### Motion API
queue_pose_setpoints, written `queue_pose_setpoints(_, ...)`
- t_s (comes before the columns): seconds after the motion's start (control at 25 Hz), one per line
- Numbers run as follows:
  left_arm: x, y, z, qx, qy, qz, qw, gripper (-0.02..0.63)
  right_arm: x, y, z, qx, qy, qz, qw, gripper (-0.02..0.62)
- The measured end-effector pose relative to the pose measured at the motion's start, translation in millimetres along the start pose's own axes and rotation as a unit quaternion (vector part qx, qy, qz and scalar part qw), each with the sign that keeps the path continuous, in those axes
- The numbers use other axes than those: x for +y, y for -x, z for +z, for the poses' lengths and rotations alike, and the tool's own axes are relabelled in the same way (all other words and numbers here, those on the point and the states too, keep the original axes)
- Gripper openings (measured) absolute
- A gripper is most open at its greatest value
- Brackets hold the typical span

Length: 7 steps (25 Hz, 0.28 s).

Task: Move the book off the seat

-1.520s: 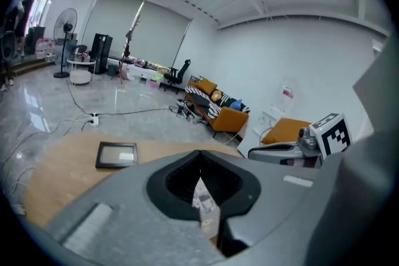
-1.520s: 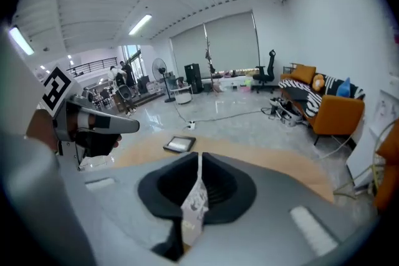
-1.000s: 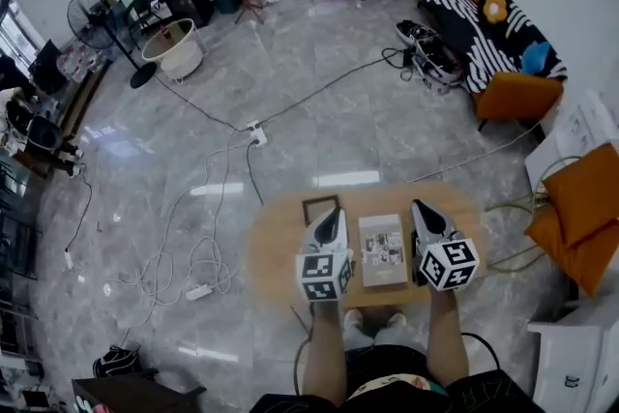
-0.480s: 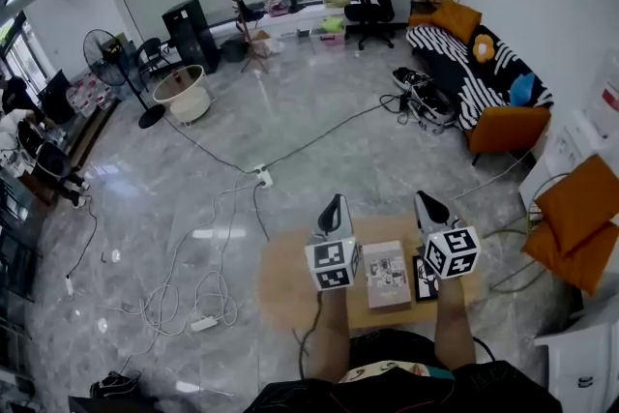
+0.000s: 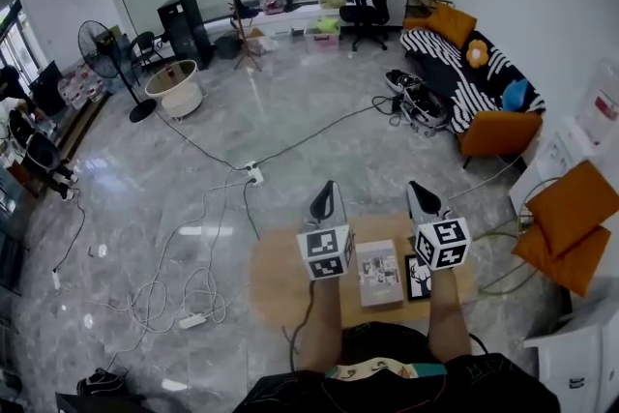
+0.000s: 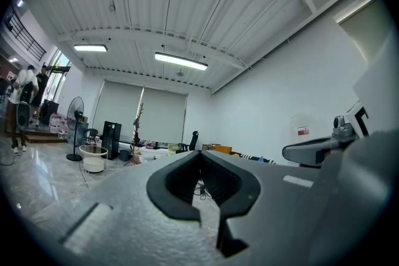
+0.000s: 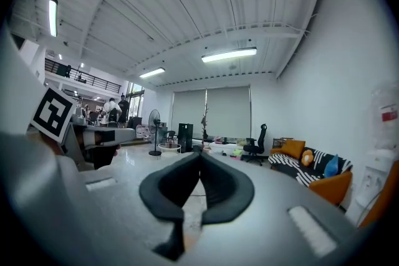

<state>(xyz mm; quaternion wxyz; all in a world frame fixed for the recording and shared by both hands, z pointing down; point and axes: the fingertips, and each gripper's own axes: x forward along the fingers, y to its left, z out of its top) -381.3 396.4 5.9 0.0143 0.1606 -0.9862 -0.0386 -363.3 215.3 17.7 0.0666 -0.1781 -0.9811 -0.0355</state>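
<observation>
The book [image 5: 379, 273], pale with small pictures on its cover, lies flat on the round wooden seat [image 5: 276, 280] just in front of the person's knees. My left gripper [image 5: 327, 191] hovers above the seat to the book's left, jaws shut and empty. Over the book's right side my right gripper [image 5: 417, 190] is held, also shut on nothing. In the left gripper view the left gripper [image 6: 201, 152] points level across the room with jaws closed, and the right gripper [image 7: 201, 156] does the same in its own view. Neither touches the book.
A dark flat item [image 5: 418, 278] lies right of the book, partly under the right cube. Cables and a power strip [image 5: 253, 172] trail over the marble floor. Orange cushions [image 5: 571, 218] sit at right, a striped sofa [image 5: 464, 63] beyond, a fan [image 5: 102, 63] at far left.
Both grippers have risen from beside the book to above the seat. The head view has tilted up and shows more of the room. The book has stayed in place.
</observation>
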Motion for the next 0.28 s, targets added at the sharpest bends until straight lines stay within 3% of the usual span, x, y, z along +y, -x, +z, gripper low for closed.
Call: queue_pose_setpoints(0.28,8.7,-0.3,12.2,-0.007,-0.011,-0.001,0.9999,0.011,5.6,-6.0,15.2,-0.010,0.009,-0.011,1.000,0.003)
